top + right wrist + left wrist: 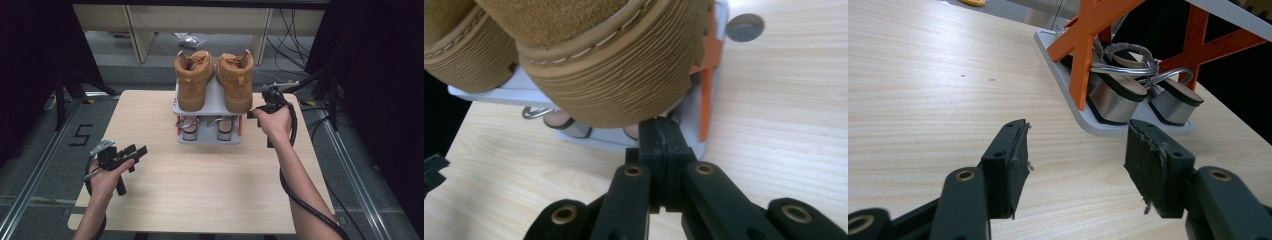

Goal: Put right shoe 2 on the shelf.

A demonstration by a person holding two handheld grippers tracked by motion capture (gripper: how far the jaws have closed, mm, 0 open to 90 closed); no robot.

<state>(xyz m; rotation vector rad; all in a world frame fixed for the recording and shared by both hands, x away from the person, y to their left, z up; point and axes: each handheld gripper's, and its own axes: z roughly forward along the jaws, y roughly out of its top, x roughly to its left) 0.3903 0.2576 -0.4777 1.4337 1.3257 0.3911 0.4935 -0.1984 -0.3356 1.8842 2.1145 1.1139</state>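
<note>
Two tan boots (194,80) (235,80) stand heels toward me on the top of a grey shoe rack (209,138) with orange supports (1083,55). A pair of silver heeled shoes (1118,97) sits on its lower shelf. My right gripper (251,114) is at the rack's right side. In the right gripper view its jaws (661,137) are pressed together with nothing between them, just under the ribbed sole of a boot (614,80). My left gripper (136,151) hovers over the table's near left, open and empty (1075,165), facing the rack.
The rack stands at the far middle of a light wooden table (200,185). A small grey round disc (745,27) lies on the table beside the rack. Black cables (300,30) and dark curtains surround the table's far and right sides.
</note>
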